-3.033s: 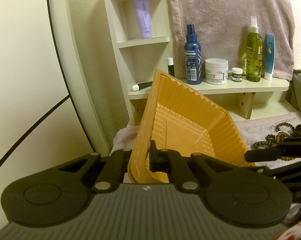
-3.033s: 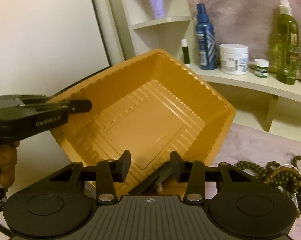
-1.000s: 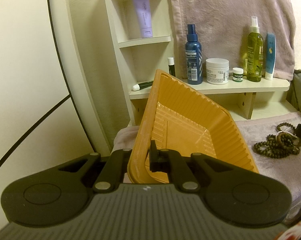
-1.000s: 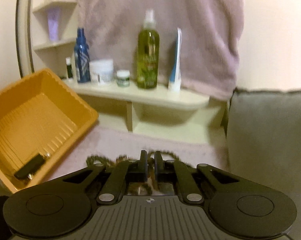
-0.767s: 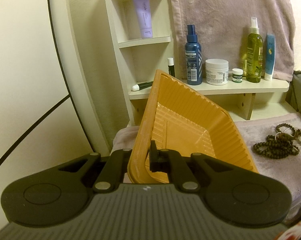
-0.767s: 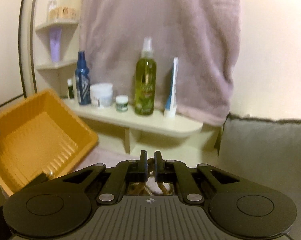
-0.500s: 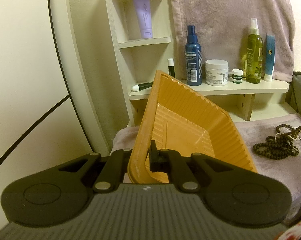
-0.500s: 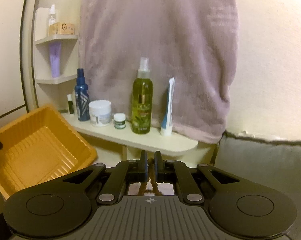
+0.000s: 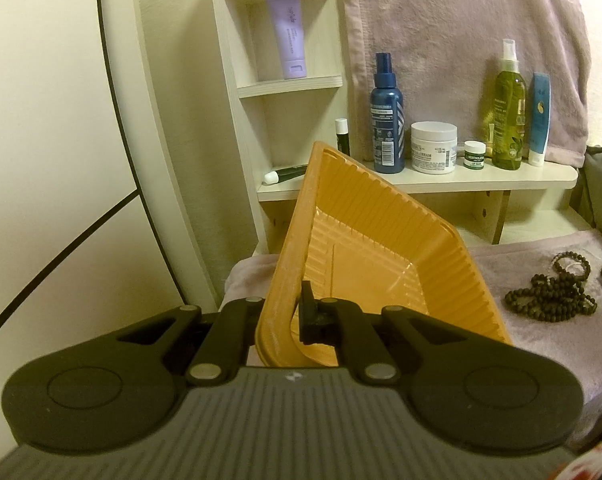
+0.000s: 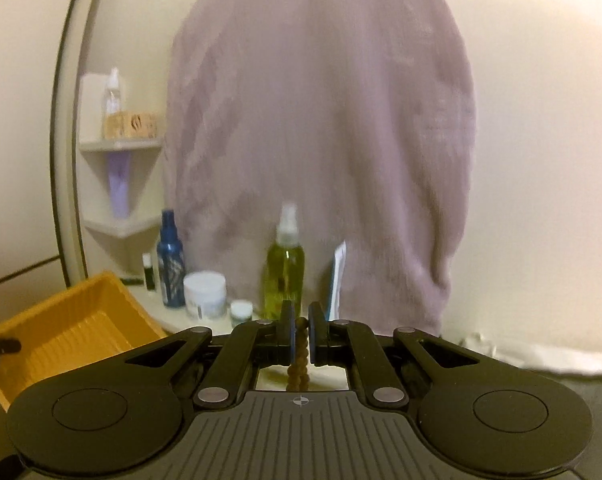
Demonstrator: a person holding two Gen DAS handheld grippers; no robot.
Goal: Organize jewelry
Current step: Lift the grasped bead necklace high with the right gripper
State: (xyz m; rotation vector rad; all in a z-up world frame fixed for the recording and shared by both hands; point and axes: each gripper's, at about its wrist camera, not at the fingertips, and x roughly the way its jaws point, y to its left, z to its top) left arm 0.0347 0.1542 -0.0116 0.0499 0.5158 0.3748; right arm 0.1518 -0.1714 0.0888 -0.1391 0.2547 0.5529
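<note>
The ribbed orange plastic tray (image 9: 381,248) has a slightly glossy, moulded look, with a dusty matt rim. Both black grippers, left (image 9: 285,312) and right (image 10: 300,334), look like matt plastic with small shiny metal pins at the joints. The strand of round brown beads (image 10: 301,354) looks like dull wood, same as the dark bead pile (image 9: 549,300) on the fuzzy mauve cloth (image 9: 541,344). The pale shelf (image 9: 461,178) is smooth painted wood, and the hanging mauve towel (image 10: 321,140) is soft plush.

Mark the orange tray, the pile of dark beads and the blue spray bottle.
orange tray (image 9: 429,276), left wrist view, ribbed right inner wall.
pile of dark beads (image 9: 549,300), left wrist view, middle of the heap.
blue spray bottle (image 9: 387,120), left wrist view, label on its body.
</note>
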